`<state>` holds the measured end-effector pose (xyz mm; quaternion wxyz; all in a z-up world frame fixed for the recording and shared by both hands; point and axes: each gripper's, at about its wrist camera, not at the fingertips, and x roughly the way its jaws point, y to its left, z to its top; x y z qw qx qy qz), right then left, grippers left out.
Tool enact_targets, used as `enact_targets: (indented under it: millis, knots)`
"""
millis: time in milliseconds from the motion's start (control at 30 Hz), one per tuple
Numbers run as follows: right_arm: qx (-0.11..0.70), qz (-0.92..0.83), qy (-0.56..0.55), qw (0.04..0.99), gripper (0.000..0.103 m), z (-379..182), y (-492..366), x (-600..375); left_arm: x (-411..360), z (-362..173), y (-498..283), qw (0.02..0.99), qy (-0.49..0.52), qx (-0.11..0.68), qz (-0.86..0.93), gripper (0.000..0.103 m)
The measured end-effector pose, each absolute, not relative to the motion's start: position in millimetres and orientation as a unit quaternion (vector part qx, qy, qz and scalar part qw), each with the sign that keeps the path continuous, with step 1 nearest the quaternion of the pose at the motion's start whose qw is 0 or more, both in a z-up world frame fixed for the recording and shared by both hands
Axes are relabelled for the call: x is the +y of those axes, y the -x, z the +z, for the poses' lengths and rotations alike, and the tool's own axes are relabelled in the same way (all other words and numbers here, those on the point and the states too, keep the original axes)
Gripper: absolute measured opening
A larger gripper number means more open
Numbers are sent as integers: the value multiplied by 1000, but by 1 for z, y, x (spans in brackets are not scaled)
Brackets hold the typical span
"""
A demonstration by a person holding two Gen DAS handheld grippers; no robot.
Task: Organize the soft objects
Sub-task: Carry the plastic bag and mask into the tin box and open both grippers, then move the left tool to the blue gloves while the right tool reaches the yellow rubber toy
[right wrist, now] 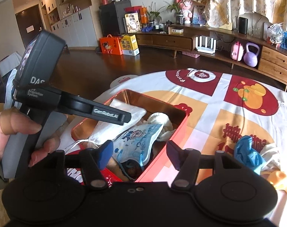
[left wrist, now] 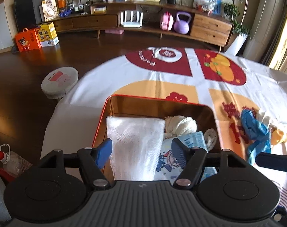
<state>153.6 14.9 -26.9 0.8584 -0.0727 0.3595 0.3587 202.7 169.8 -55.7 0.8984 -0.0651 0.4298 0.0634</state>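
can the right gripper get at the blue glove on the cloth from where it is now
Probably yes: the right gripper is open and empty, and the blue glove lies uncovered on the tablecloth just outside the red tin, nothing between them.

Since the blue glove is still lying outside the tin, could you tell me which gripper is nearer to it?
Right. The right gripper hangs open over the tin's right wall, the blue glove just beyond its right finger. The left gripper is open over the white cloth, farther away.
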Motion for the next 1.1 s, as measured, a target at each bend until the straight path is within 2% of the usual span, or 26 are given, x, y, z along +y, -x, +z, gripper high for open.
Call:
enact_targets:
  millis: [233,300,467,1000,1100]
  knots:
    - [342,359,55,867,74,-9,-146,-8,164,-37,-183,909,71,406,68,69]
    - [335,358,53,870,80,-5,-142,-15,160,-31,-178,912,70,398,66,71]
    - [324,355,47,876,87,4,-136,-32,148,-18,-164,920,71,382,52,78]
    - [295,319,8,900,103,15,-125,-102,94,6,-128,933,91,347,-5,84]
    - [294,309,5,905,103,14,-124,-116,82,8,-121,935,90,343,-12,89]
